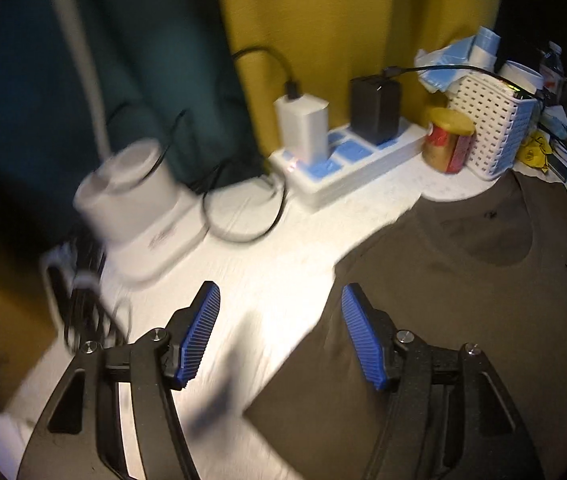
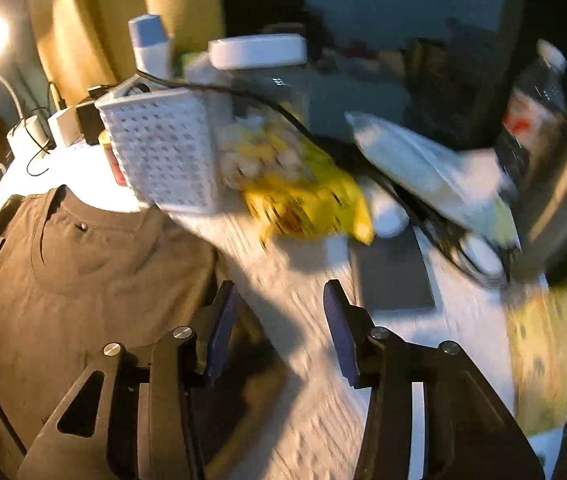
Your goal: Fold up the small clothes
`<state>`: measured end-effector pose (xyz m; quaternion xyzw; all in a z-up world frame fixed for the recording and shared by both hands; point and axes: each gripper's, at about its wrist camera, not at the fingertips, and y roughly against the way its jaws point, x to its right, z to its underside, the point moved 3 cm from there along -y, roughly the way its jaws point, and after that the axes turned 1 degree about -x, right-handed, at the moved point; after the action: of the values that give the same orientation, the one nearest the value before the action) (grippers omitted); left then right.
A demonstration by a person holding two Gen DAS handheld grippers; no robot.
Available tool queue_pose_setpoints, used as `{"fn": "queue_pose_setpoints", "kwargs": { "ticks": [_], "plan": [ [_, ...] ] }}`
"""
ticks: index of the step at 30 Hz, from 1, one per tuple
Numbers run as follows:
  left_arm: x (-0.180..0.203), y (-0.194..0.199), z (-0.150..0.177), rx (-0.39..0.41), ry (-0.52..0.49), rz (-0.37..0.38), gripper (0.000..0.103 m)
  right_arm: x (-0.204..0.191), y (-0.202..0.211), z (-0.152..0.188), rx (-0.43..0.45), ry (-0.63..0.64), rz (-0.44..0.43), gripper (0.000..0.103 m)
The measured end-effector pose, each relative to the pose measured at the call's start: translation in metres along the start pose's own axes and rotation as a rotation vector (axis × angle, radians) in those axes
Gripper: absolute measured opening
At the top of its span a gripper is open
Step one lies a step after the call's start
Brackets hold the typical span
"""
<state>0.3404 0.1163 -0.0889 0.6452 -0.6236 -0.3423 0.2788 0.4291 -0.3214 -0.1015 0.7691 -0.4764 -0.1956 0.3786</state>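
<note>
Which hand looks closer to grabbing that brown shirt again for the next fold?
Probably the left. The left gripper is open with one blue pad already over the brown shirt. The right gripper, also open, points mostly at bare tabletop beside it.

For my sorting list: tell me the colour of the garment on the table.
Dark olive-brown, plain; the garment shows best in the left wrist view.
</note>
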Motion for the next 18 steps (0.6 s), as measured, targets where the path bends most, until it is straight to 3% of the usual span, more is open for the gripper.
{"fn": "queue_pose_setpoints", "kwargs": {
  "ticks": [7,11,12,13,14,15,17,18],
  "plan": [
    [-0.011,0.006,0.057,-0.070,0.126,0.021,0.063,0.010,-0.001,0.034,-0.046,-0.174,-0.112,0.047],
    [-0.007,0.008,0.079,-0.087,0.174,0.080,0.063,-0.002,-0.003,0.040,-0.045,-0.177,-0.124,0.045],
    [-0.005,0.009,0.080,-0.083,0.174,0.093,0.063,-0.007,-0.002,0.041,-0.043,-0.154,-0.106,0.033],
    [-0.002,0.010,0.081,-0.073,0.170,0.094,0.062,-0.012,-0.004,0.040,-0.046,-0.137,-0.096,0.004],
    [0.000,0.010,0.081,-0.062,0.161,0.088,0.052,-0.016,-0.005,0.040,-0.047,-0.122,-0.080,0.004],
    [0.002,0.010,0.080,-0.053,0.147,0.074,0.029,-0.018,-0.006,0.039,-0.047,-0.115,-0.073,0.004],
    [0.004,0.009,0.076,-0.055,0.129,0.064,0.006,-0.026,-0.007,0.037,-0.041,-0.089,0.000,0.004],
    [0.003,0.009,0.074,-0.057,0.126,0.055,0.003,-0.026,-0.007,0.037,-0.034,-0.071,0.057,0.004]
  ]
}}
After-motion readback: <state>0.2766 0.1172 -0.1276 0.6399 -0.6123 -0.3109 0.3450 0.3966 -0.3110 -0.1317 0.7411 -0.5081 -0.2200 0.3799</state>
